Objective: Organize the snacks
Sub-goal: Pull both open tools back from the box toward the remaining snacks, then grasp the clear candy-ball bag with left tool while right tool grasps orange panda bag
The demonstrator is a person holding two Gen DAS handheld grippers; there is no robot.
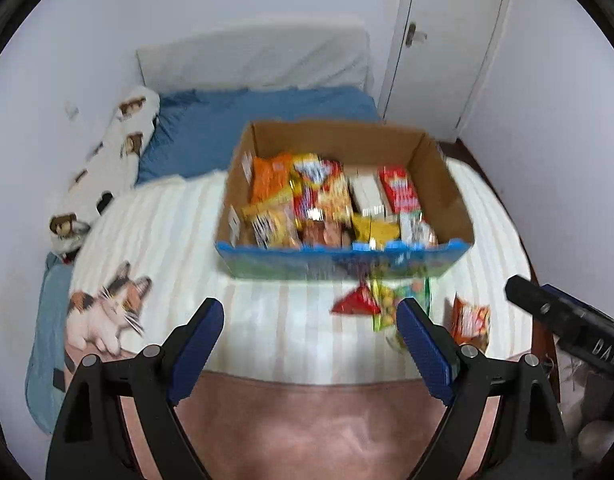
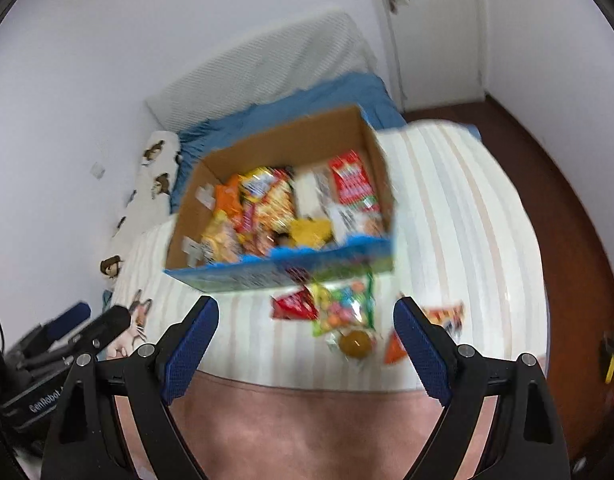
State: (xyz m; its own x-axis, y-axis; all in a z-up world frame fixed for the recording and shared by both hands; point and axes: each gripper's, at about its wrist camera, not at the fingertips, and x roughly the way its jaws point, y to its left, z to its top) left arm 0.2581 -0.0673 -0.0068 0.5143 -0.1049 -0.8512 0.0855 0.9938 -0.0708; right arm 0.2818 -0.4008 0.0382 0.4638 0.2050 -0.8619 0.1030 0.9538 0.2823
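1. Left wrist view: the left tongs (image 1: 309,330) are spread wide and hold nothing. They hang at the bottom of the frame, above the striped bed cover (image 1: 167,232).
2. Right wrist view: the right tongs (image 2: 305,330) are likewise spread and empty, over the same near edge of the bed.
3. The cardboard box (image 1: 447,184) sits on the bed at the centre of both frames, already holding many snack packets.
4. Loose snacks lie on the cover just in front of the box: a red packet (image 2: 293,306), a green candy bag (image 2: 345,310) with a round yellow piece (image 2: 357,344) below it, and an orange packet (image 2: 447,316) at lower right.
5. Both frames are blurred, so labels cannot be read.
6. Risk, as I judge it: the red packet and green bag overlap, so tongs closing there may catch both, or only a slippery corner that slides out during the lift.
7. Risk: the soft cover could bunch between the tongs if they press down too far.
8. Risk: the two tongs are close together, and reaching for the same packet could make them collide.
9. The left view alone shows the cat print (image 1: 107,312) at lower left and the other tool's black body at the right edge.
10. The right view alone shows the round yellow piece clearly, the brown floor (image 2: 547,152) at right, and the orange packet in full.
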